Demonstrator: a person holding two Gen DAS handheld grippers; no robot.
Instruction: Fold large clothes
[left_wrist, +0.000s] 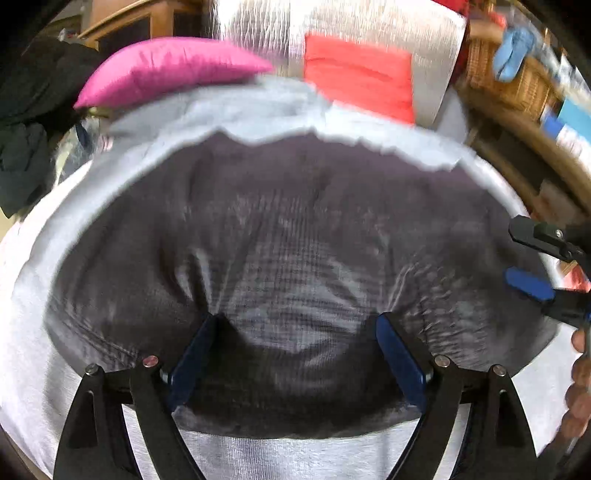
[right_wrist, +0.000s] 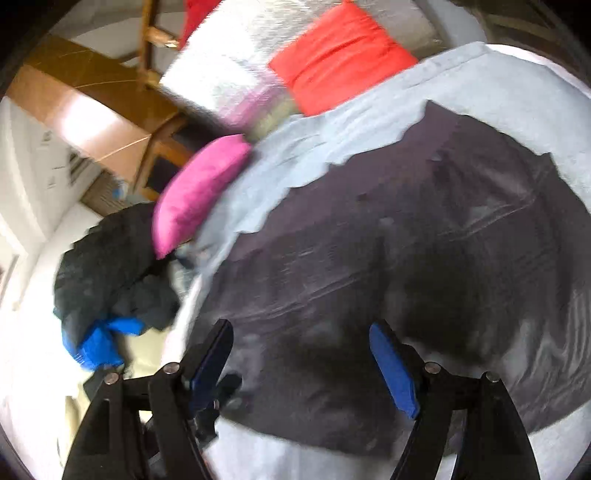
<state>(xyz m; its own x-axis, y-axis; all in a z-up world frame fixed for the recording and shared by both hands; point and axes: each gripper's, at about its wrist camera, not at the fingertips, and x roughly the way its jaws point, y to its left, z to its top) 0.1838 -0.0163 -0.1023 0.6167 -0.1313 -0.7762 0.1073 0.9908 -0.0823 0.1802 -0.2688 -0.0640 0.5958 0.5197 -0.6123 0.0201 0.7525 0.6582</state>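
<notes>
Dark grey garment (left_wrist: 295, 229) lay spread on pale bedding (left_wrist: 229, 110). Left gripper (left_wrist: 295, 321) and right gripper (right_wrist: 299, 328) hovered over it, jaws wide apart, apparently gripping nothing; blur made contact unclear. Pink pillow (right_wrist: 195, 192) nearby.

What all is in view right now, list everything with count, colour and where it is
garment: one, dark grey, spread flat on the sheet
sheet: one, pale blue-grey, under the garment
pink cushion: one, far left of sheet
red cushion: one, far side
clothes pile: one, black with blue, left of sheet
basket: one, wicker, far right
left gripper: one, black, blue pads, open over garment
right gripper: one, same, open over garment
</notes>
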